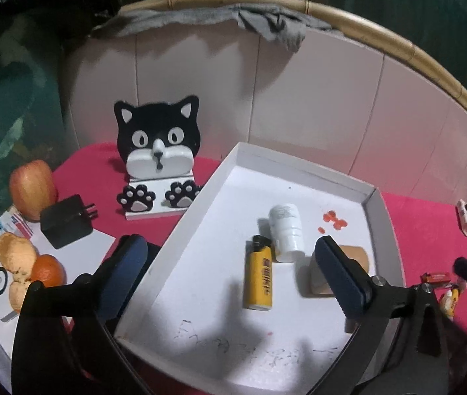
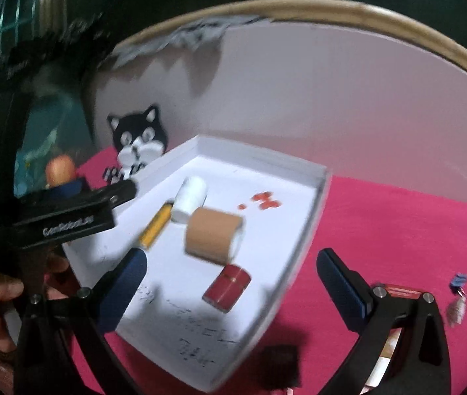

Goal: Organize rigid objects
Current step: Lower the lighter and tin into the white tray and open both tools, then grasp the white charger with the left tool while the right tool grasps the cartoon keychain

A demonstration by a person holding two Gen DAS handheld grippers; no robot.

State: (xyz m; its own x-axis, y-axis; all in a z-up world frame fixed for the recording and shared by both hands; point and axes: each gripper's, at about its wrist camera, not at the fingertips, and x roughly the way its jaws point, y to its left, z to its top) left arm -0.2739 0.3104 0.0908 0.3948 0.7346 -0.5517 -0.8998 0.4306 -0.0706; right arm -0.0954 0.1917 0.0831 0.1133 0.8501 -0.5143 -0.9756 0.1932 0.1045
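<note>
Your right camera is blurry, so the small things on the red cloth [image 2: 381,230] by its right edge are hard to make out. In your left camera, your right finger [image 1: 338,273] hides part of the brown tape roll [image 1: 355,253].

The white tray [image 1: 220,177] sits on the red cloth. In it lie the tape roll, the white bottle [image 1: 286,230] on its side, the yellow lighter [image 1: 259,276] just beside the bottle, and the little red box [image 2: 226,288] near the tray's front. The writing on the tray floor is too smudged to read.

Your left gripper [image 1: 230,276] is wide open over the tray and holds nothing. Your right gripper [image 2: 230,283] is wide open too. The red box lies between its fingers, and no finger touches it.

The cat stand [image 1: 159,151] is behind the tray.
</note>
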